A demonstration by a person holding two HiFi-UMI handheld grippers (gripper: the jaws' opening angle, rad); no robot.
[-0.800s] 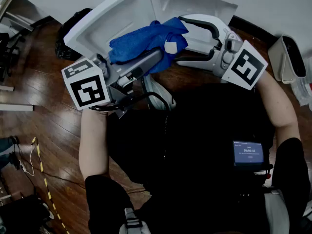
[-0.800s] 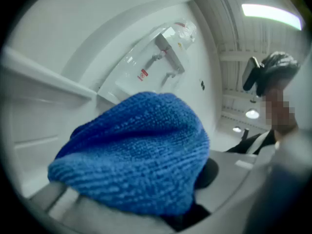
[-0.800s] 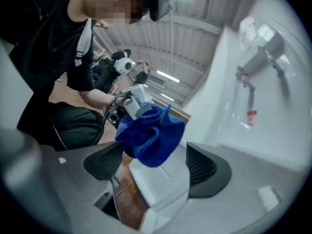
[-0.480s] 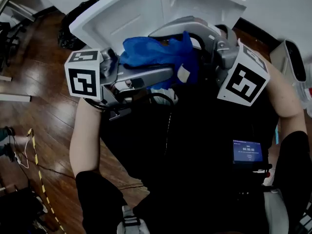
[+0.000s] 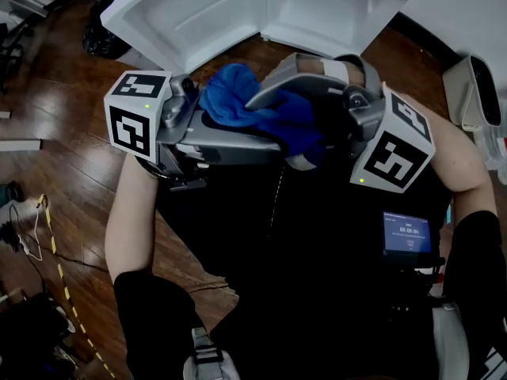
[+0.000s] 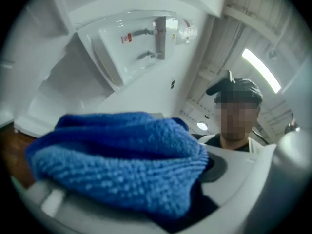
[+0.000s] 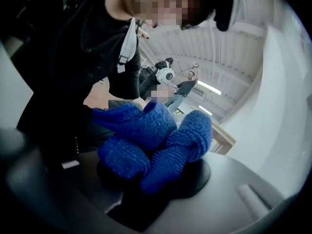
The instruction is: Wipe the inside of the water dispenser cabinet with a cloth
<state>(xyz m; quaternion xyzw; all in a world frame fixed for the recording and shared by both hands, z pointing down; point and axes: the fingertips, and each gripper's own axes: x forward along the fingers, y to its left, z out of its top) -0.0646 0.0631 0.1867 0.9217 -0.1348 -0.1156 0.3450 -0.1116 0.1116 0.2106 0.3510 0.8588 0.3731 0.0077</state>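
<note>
Cloth [image 5: 234,101] was pinched from both ends and nowhere near the cabinet walls. My left gripper [image 5: 257,129] had its fingers clamped on the fat folded wad, blue terry bulging out over the lower finger. My right gripper [image 5: 289,125] had its own nipped on the bunched-up tail, one finger arching over the top. So neither was spread and neither was empty. The two sat nose to nose with the cloth bridging them.

What changed: under a second back that whole bundle was up against the edge of the open door [image 5: 182,14], with the cloth hanging looser. By this point I'd pulled both grippers in toward my chest, and a strip of wood floor [image 5: 71,125] showed between the cloth and the front edge of the water dispenser cabinet [image 5: 333,10]. My read is I was re-bunching or swapping my grip, so no actual wiping was going on right then. I figured one gripper would have to let go before the cloth could go inside.

Room-wise, the cabinet mouth sat open straight ahead with the door swung out to the left, so the way in ran down the middle. The door's edge on the left and a white bin [image 5: 458,105] off right by the wall were the things not to clip. Some cables [image 5: 36,236] lay on the floor far left, well apart from everything. The tightest spot was my own torso right behind the grippers.
</note>
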